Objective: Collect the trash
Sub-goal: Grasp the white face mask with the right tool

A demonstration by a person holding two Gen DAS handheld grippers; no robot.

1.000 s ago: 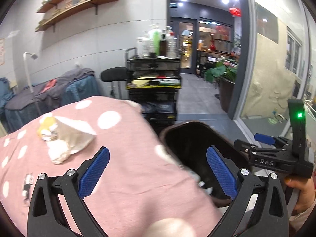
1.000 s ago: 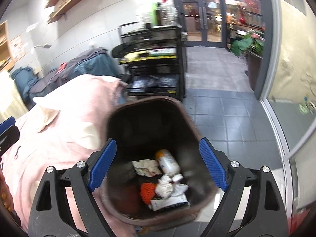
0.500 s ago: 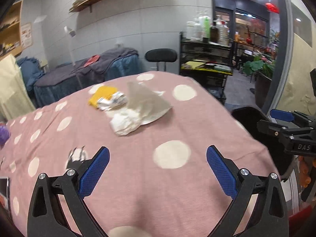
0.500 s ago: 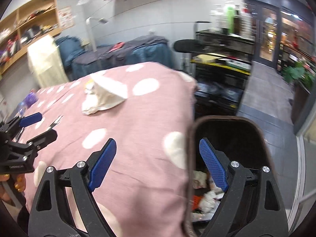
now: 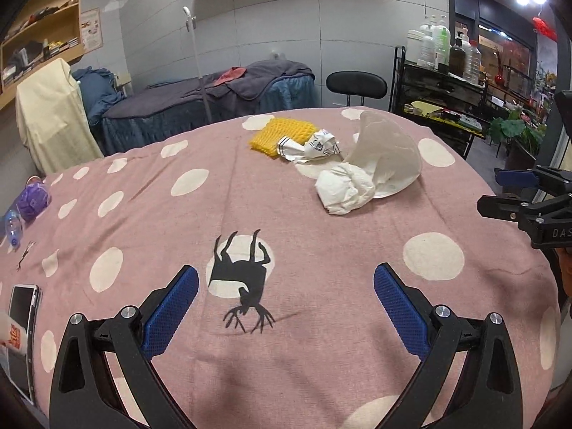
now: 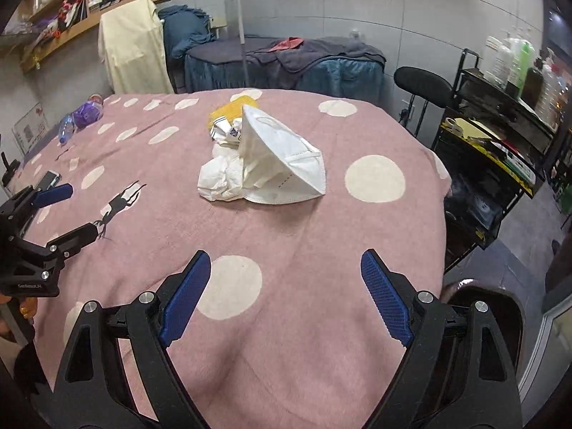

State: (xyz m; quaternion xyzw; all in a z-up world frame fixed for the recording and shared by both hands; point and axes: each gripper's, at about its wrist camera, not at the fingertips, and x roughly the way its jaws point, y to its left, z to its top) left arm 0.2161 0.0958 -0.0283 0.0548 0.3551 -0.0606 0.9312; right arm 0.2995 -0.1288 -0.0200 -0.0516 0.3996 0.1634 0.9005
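Observation:
On the pink polka-dot cloth [image 5: 150,221] lies a pile of trash: a white face mask [image 6: 282,164], a crumpled white tissue [image 6: 220,178], a crumpled printed wrapper [image 5: 311,146] and a yellow foam net [image 5: 282,134]. The mask [image 5: 388,150] and tissue [image 5: 343,187] also show in the left wrist view. My left gripper [image 5: 286,311] is open and empty, well short of the pile. My right gripper [image 6: 284,296] is open and empty, also short of the pile. The dark brown trash bin's rim [image 6: 500,296] shows at the lower right, beside the table.
A purple-capped bottle [image 5: 25,207] and a phone [image 5: 21,311] lie at the cloth's left edge. A black cart [image 6: 500,143] with bottles and a black stool [image 6: 423,84] stand to the right. A covered massage bed [image 5: 214,107] stands behind the table.
Both grippers have swung left from over the trash bin to face the tabletop. The trash pile has come into the middle of both views; the bin has slid out to the right.

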